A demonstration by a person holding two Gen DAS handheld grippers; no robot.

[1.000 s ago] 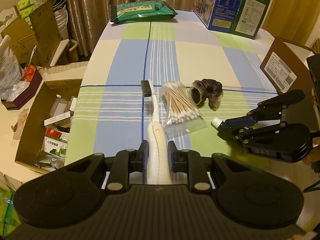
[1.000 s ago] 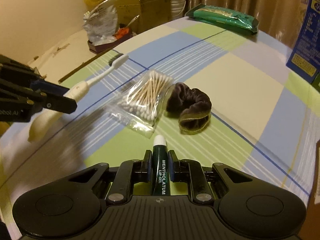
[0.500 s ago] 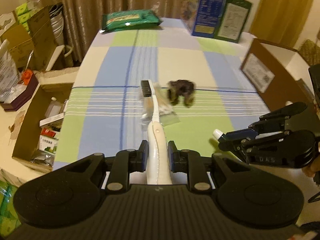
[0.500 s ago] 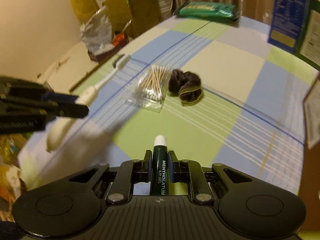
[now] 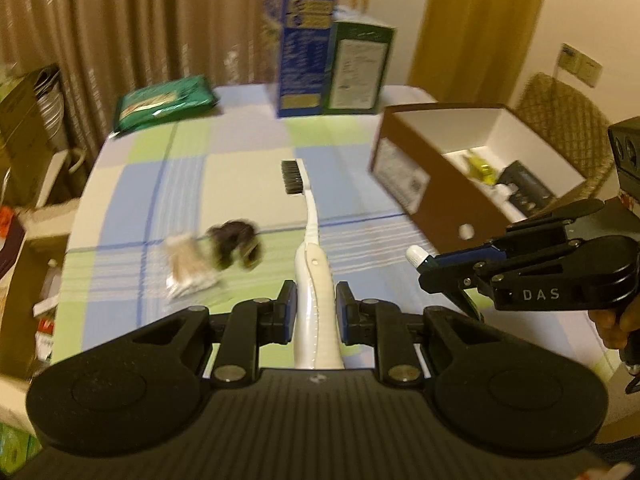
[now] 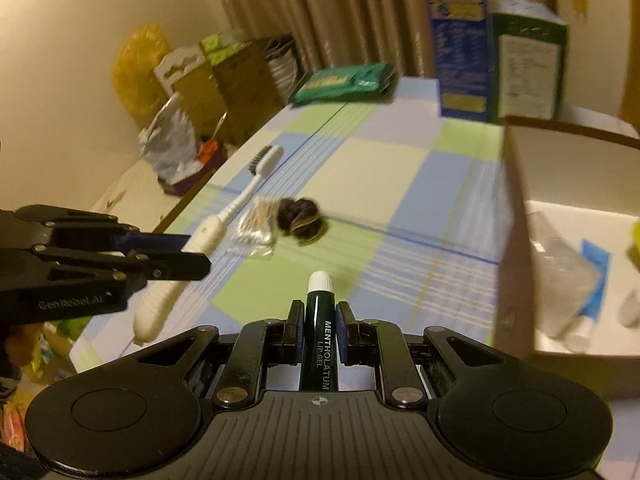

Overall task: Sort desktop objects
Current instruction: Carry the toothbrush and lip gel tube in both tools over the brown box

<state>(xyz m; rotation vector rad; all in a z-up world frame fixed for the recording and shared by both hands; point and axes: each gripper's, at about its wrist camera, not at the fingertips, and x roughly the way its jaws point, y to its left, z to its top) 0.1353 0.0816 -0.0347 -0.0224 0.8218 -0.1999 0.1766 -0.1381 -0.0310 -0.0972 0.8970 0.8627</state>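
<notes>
My left gripper (image 5: 316, 304) is shut on a white electric toothbrush (image 5: 310, 240), bristles pointing away, held above the checked tablecloth. It also shows in the right wrist view (image 6: 192, 260), with the toothbrush (image 6: 236, 208). My right gripper (image 6: 320, 320) is shut on a dark green Mentholatum lip gel tube (image 6: 320, 320) with a white cap; it shows in the left wrist view (image 5: 432, 268) at the right. A bag of cotton swabs (image 5: 186, 268) and a dark scrunchie (image 5: 236, 244) lie on the cloth. An open brown box (image 5: 460, 172) stands at the right.
The brown box (image 6: 568, 240) holds a blue-and-white tube, a clear packet and other small items. A green packet (image 5: 164, 100) and tall blue and green cartons (image 5: 332, 48) stand at the table's far end. Cardboard boxes and bags crowd the floor at left.
Both grippers have lifted and swung right toward the brown box, each keeping its object. The swabs and scrunchie have stayed on the cloth and now lie further left in view.
</notes>
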